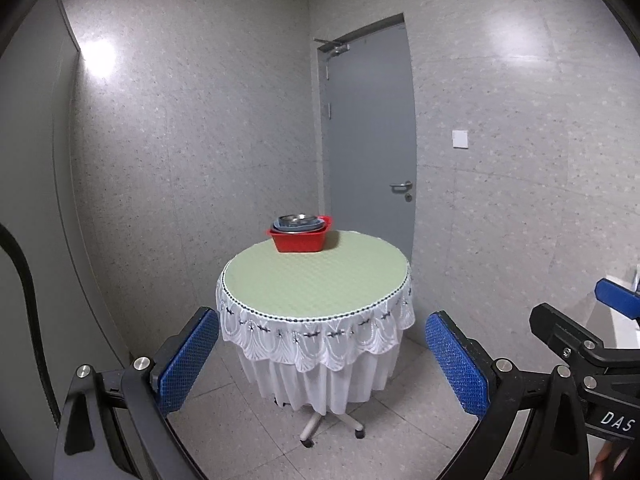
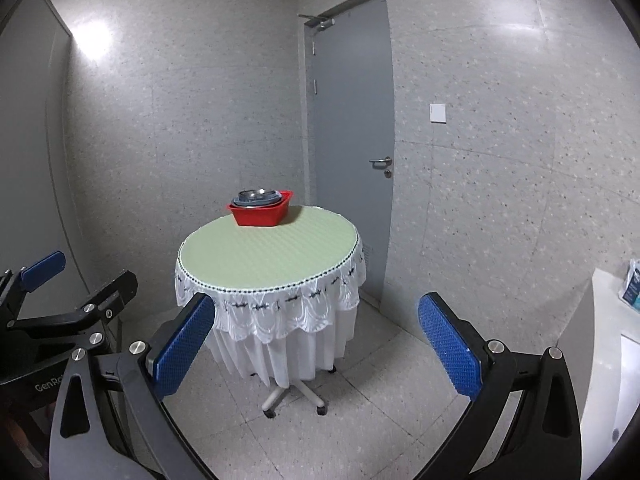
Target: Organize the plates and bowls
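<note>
A red plastic basin (image 1: 299,239) stands at the far edge of a round table with a green top (image 1: 316,276). A stack of metal bowls and plates (image 1: 297,223) sits in it. In the right wrist view the basin (image 2: 260,214) and the stack (image 2: 258,197) show the same way on the table (image 2: 272,252). My left gripper (image 1: 322,356) is open and empty, well short of the table. My right gripper (image 2: 316,346) is open and empty, also short of the table.
The table has a white lace skirt (image 1: 316,336) and a wheeled base (image 1: 320,426). A grey door (image 1: 368,136) is shut behind it. A white counter (image 2: 612,344) stands at the right. The right gripper (image 1: 592,344) shows beside the left one. The floor is tiled.
</note>
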A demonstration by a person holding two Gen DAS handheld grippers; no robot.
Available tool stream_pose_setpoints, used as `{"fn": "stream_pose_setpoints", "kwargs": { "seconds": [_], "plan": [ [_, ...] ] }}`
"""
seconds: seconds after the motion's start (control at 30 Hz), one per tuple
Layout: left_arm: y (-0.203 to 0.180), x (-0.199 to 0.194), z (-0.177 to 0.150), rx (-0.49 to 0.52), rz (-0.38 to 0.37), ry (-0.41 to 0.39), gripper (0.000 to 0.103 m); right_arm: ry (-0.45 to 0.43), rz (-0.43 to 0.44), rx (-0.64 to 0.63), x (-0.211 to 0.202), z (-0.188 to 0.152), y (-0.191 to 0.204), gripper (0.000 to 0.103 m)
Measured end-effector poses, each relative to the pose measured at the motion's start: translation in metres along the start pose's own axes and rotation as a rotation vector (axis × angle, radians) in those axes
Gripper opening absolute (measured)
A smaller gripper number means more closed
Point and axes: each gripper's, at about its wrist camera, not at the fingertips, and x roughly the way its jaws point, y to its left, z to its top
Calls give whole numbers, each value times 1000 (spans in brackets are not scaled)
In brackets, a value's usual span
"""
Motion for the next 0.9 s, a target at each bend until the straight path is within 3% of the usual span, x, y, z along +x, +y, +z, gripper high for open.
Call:
{"fn": "stream_pose_setpoints", "kwargs": {
  "seconds": [0.33, 0.9],
  "plan": [
    [-30, -34, -25, -21, 35, -47, 102, -44, 2, -40, -26, -26, -28, 103],
    [-63, -29, -47, -13, 64, -60, 102, -64, 27, -46, -35, -61, -52, 103]
  ]
}}
